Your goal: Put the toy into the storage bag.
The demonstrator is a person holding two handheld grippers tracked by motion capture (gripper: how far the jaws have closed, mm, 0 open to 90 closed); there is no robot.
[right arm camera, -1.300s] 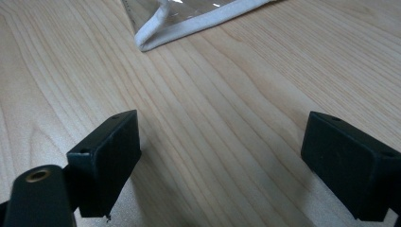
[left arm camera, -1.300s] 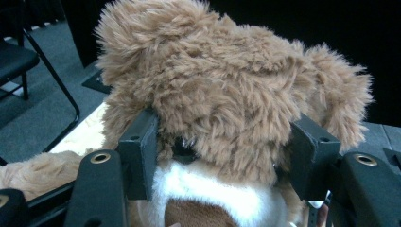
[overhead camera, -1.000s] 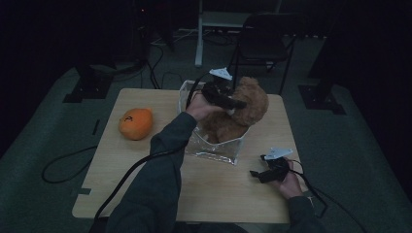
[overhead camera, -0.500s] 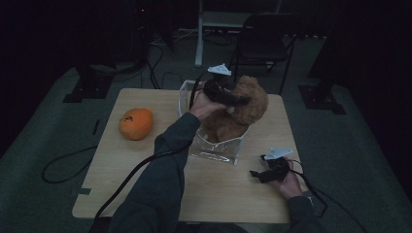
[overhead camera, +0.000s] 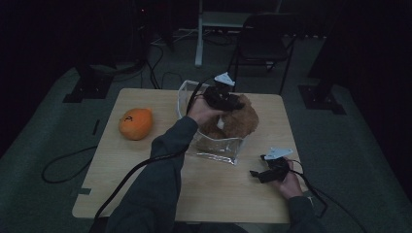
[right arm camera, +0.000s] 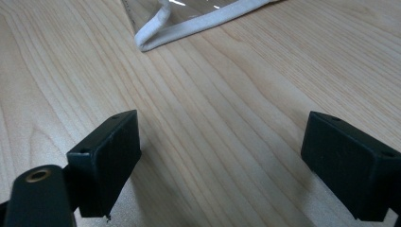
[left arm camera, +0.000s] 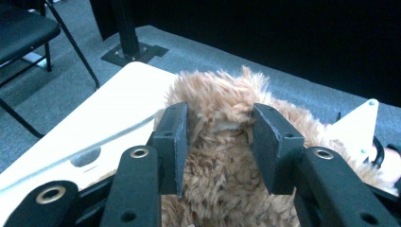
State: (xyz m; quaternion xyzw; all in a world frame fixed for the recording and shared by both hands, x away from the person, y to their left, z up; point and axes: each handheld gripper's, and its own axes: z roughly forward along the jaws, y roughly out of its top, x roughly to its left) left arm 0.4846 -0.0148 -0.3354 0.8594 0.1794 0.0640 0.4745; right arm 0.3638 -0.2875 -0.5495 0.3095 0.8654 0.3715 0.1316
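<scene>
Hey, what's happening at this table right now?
A person is working with a claw in each hand. The left claw has just been closing on a brown plush toy that sits in a clear plastic bin, and its jaws are pressed into the fur. The right claw rests open on the wooden table, near the bin's corner. An orange plush lies apart at the table's left.

The left gripper [left arm camera: 217, 142] has just closed, seemingly squeezing the plush toy [left arm camera: 222, 189].
</scene>
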